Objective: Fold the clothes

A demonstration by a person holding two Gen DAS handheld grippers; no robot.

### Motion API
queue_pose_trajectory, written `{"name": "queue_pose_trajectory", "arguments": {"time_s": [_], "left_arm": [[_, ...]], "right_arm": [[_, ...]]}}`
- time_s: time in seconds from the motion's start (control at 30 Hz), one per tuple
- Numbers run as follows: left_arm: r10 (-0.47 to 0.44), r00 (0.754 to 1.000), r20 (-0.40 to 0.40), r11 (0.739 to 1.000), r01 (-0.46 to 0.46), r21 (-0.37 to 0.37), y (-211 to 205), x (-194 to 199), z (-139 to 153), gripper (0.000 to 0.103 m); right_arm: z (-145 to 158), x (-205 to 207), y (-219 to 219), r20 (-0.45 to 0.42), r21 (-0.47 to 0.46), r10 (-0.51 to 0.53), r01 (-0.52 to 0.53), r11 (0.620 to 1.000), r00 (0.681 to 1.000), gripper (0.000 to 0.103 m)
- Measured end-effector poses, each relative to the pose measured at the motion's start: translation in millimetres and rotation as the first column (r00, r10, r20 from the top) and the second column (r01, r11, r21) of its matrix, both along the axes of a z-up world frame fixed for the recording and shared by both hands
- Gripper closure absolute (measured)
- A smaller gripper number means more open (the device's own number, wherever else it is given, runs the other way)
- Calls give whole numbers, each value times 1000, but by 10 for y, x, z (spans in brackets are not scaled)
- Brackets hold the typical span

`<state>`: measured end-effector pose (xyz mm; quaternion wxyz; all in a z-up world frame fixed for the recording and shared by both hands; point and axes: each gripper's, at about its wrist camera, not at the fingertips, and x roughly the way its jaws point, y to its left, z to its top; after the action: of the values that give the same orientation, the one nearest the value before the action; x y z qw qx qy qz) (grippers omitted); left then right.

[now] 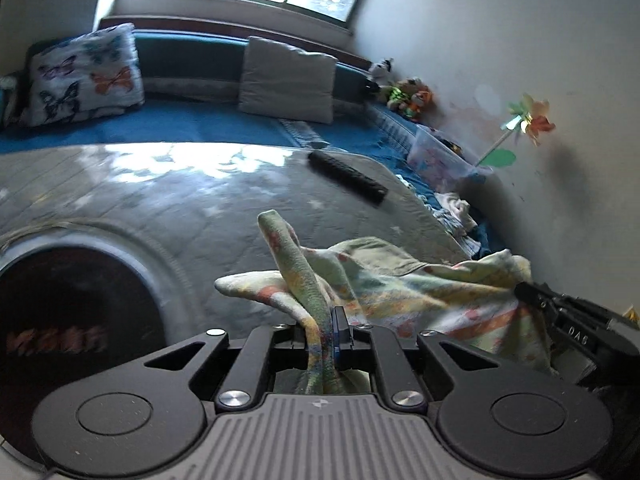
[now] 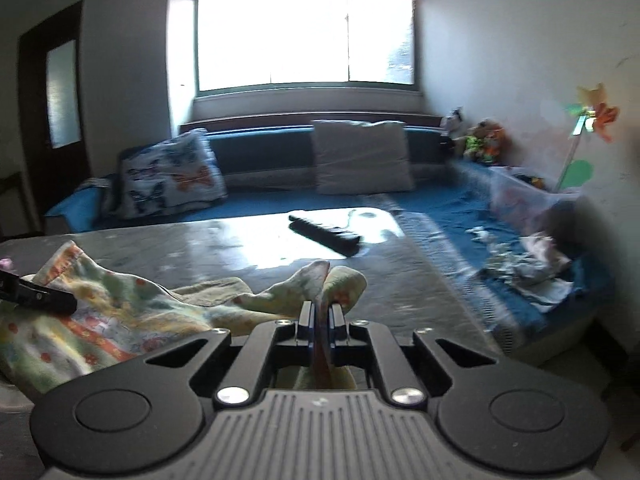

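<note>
Left wrist view shows the left gripper with its jaws closed on a bunched fold of the cloth, a pale green fabric printed with orange and yellow flowers; the pinched part rises in a twisted strip above the fingers and the rest spreads to the right, low over the grey quilt. At the right edge of that view the right gripper grips the far corner of the same cloth. In the right wrist view the right gripper is likewise clamped shut on a fold of the cloth, which pokes up in two rounded lobes past the fingertips and trails off to the left, where the left gripper enters from the edge and holds the other end. The cloth thus hangs stretched between the two grippers, over the near part of the quilt. Farther back on the quilt lies a black remote, apart from the cloth. Behind it a butterfly pillow and a grey pillow lean against the blue couch under the window. A pinwheel stands by the right wall.
</note>
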<state>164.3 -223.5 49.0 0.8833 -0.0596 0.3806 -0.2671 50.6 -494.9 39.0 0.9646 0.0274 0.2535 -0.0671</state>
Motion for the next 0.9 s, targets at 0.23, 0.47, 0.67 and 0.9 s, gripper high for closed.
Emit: {"name": "queue_pose_trajectory", "arguments": {"time_s": [0.23,0.47,0.67,0.9], "left_arm": [[-50,996,75,976,32,216,-355,-101,-244,50],[-22,997,79,970,3,241,-397,51,-292,50],[-24,998,65,972,8,233,-520,251,-386,52],[-49,998,30,971,41,237,-715,465,-586,54]], "right_arm": [[-339,32,-277,-101,7,-114,115,993,988,90],[-534,279,-197,-139,130,7,11,991,990,75],[-644,542,-94,-154,184,58,-29,983,986,75],[-741,755,11,-184,175,62,-29,984,981,73]]}}
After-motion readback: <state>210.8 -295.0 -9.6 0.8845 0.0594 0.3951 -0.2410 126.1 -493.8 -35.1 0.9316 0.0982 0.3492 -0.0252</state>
